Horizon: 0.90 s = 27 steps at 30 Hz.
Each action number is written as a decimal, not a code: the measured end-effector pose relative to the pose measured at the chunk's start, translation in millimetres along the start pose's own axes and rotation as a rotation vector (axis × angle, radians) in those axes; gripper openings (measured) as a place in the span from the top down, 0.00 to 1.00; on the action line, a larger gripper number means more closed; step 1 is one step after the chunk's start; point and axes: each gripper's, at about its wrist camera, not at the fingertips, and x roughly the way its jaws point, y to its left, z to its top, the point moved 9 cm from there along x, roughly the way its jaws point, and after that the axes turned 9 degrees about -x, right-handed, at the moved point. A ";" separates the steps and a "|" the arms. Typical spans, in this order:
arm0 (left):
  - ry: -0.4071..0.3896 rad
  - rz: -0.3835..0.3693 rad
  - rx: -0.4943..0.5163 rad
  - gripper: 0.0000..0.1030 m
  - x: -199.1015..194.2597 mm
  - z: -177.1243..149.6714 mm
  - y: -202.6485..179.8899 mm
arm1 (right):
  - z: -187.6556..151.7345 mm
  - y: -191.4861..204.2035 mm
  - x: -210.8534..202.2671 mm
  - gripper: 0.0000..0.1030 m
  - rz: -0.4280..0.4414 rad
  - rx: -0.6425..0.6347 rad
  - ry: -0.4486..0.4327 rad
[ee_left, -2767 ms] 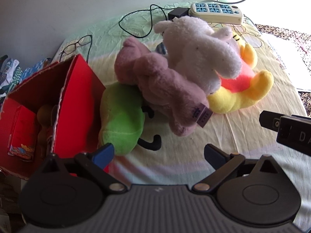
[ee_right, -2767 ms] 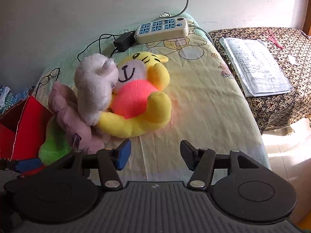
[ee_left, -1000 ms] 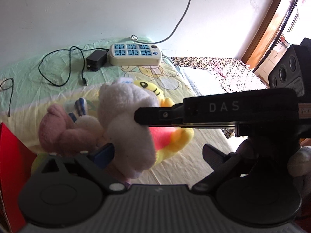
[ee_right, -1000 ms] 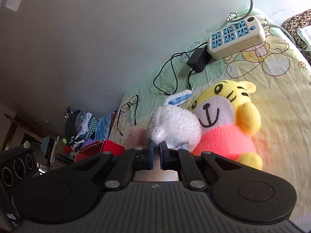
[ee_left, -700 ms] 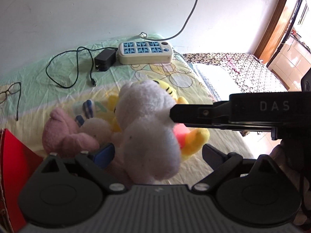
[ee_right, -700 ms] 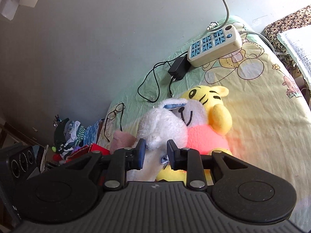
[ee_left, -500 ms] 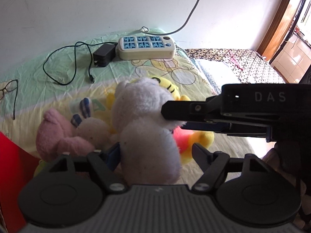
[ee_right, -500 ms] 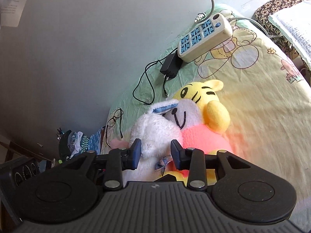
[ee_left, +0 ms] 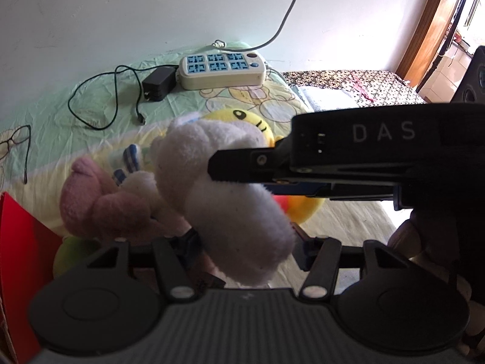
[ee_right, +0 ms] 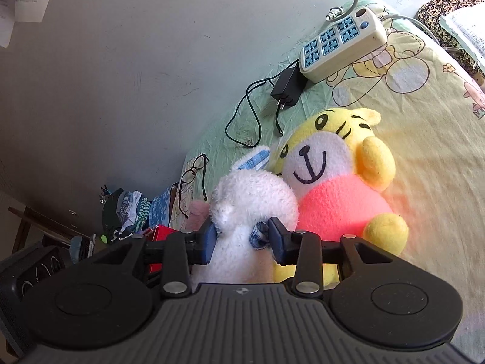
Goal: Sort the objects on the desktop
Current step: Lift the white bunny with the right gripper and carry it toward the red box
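White plush rabbit [ee_left: 224,194] above bed's left edge, gripped by both the just-closing left gripper [ee_left: 248,242] and right gripper [ee_right: 242,239]; handover judged underway, right release required next.

Up by the pale wall [ee_left: 121,15] a cream power strip with blue sockets [ee_left: 222,68] lies on the cartoon-print sheet [ee_right: 439,151], its grey cord [ee_left: 286,15] climbing the wall. Just beside the strip sits a black adapter [ee_left: 159,83], and its thin black cable [ee_left: 100,97] loops loosely across the sheet. A pair of glasses [ee_right: 192,176] rests near the sheet's edge. Off to the side, papers [ee_right: 466,27] lie on a dark patterned cloth [ee_left: 348,88].
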 end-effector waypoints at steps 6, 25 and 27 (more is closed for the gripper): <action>-0.031 -0.032 0.002 0.42 -26.5 -8.0 -13.7 | -12.0 12.2 -28.1 0.62 0.006 -0.025 -0.024; -0.248 0.027 -0.064 0.42 -127.9 -19.9 7.8 | -26.0 110.8 -46.6 0.62 0.095 -0.284 -0.113; -0.268 0.033 -0.066 0.42 -137.4 -18.9 19.1 | -27.5 126.1 -39.9 0.62 0.101 -0.313 -0.121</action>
